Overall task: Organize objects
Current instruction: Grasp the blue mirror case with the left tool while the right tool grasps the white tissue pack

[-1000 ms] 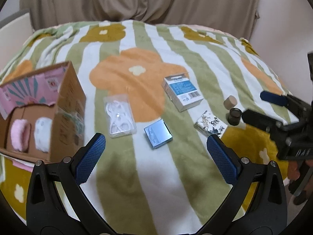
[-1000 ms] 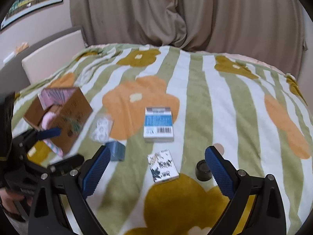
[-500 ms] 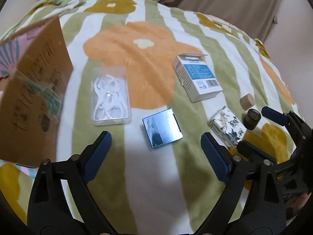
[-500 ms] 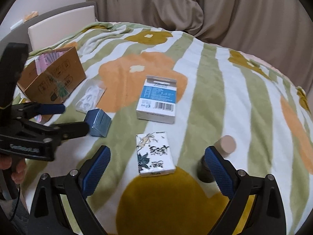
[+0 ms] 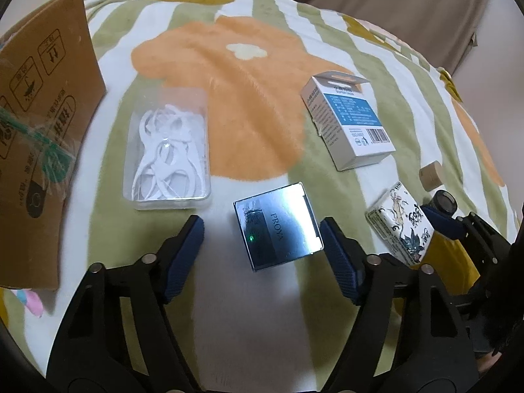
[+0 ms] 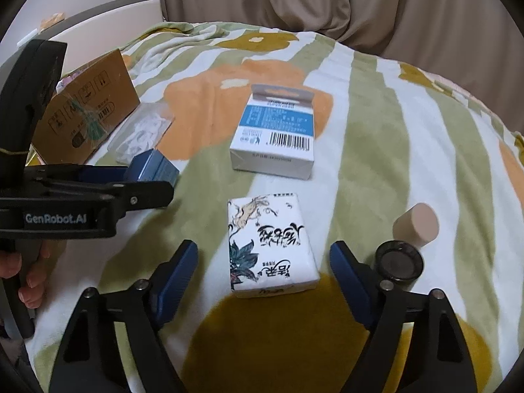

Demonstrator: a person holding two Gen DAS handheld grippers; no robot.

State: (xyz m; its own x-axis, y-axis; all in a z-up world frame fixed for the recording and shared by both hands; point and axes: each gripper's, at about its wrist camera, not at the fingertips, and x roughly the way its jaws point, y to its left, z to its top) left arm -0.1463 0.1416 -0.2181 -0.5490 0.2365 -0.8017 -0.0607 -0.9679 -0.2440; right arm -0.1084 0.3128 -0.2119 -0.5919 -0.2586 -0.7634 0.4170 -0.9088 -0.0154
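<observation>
Both tongs have dropped, jaws just been closing: left tongs [image 5: 262,249] straddle the silver PROYA box [image 5: 278,226], right tongs [image 6: 263,275] the tissue pack [image 6: 270,245]; neither gripped, nothing sorted into the cardboard box [image 5: 39,137] yet.

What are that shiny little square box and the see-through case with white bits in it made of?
The small square mirror-finish box looks like cardboard with a metallic foil face: it throws back light and reflections, and its edges are sharp folds. The clear rectangular case seems to be thin glossy plastic: the white looped picks inside show straight through, and its rounded corners catch highlights. Neither can be confirmed by look alone.
</observation>
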